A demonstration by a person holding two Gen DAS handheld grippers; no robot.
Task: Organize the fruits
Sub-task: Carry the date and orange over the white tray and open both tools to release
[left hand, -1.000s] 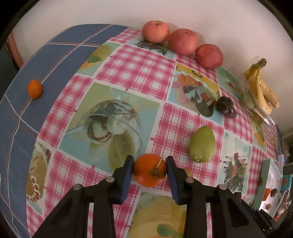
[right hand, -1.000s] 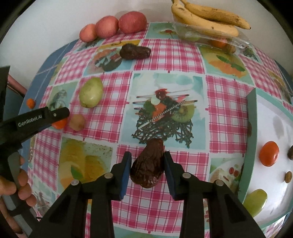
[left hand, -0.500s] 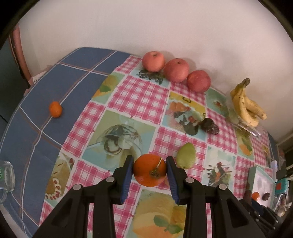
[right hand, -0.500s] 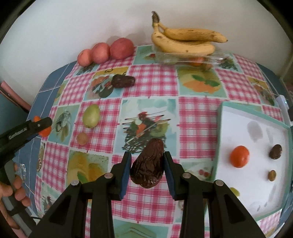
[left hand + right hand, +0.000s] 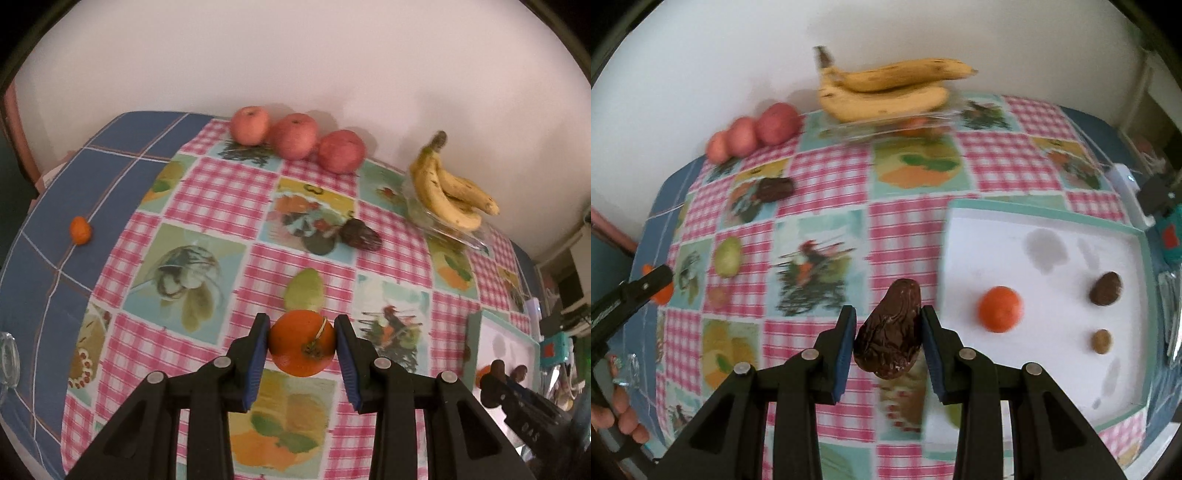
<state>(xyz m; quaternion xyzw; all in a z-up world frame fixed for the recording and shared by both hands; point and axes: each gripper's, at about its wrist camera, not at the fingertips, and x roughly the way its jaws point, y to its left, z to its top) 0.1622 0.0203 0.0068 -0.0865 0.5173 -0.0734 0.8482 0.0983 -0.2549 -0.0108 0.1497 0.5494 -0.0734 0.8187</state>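
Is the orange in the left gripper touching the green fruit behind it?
Cannot tell. In the left wrist view the orange overlaps the green fruit, hiding any gap; the right wrist view is too blurred.

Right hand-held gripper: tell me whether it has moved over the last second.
Yes. The right hand-held gripper, holding the dark fruit, has risen and shifted toward the tray.
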